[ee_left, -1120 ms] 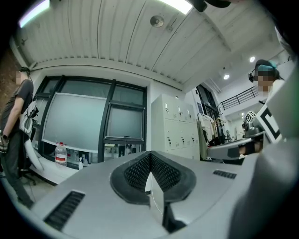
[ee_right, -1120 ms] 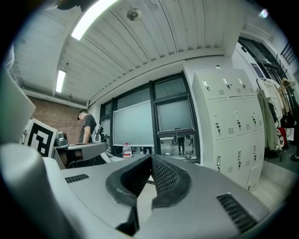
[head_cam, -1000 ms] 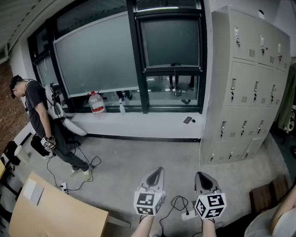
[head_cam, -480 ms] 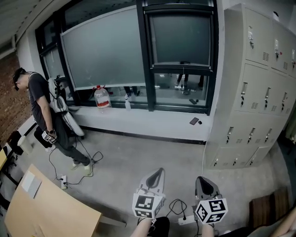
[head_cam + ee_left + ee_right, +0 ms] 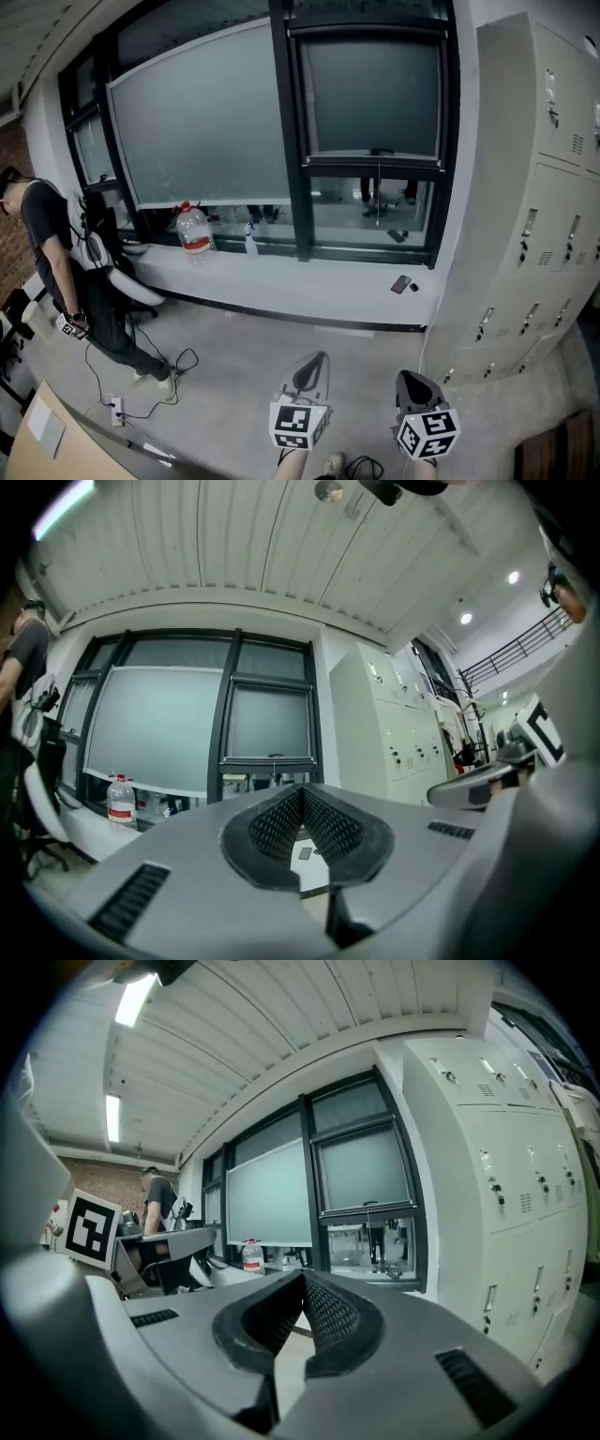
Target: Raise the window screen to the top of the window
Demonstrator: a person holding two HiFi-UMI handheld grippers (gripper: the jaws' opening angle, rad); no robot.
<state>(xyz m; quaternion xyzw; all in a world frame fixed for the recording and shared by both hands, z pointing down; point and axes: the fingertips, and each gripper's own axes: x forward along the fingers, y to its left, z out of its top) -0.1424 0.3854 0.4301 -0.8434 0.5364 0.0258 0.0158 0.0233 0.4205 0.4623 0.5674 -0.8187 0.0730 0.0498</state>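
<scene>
Grey plastic grippers are sitting at the bottom of the head view: left gripper (image 5: 316,360) and right gripper (image 5: 407,377), side by side but apart, both pointing up-frame at the window. Both are running with tips pressed together and nothing between the pads; each gripper's own view is showing the same. Concrete floor (image 5: 244,337) is lying under them. At frame left a person (image 5: 56,253) is standing, with a cable (image 5: 173,361) trailing on the floor nearby. Further out, a white sill (image 5: 309,281) is carrying a water bottle (image 5: 194,230) left of centre and a phone (image 5: 401,284) to the right. Lockers (image 5: 534,216) are filling the right edge. The window screen (image 5: 375,94) is sitting in the right-hand pane, upper centre of the frame, covering it down to a bottom bar, with bare glass showing below. Both grippers are well apart from it.
</scene>
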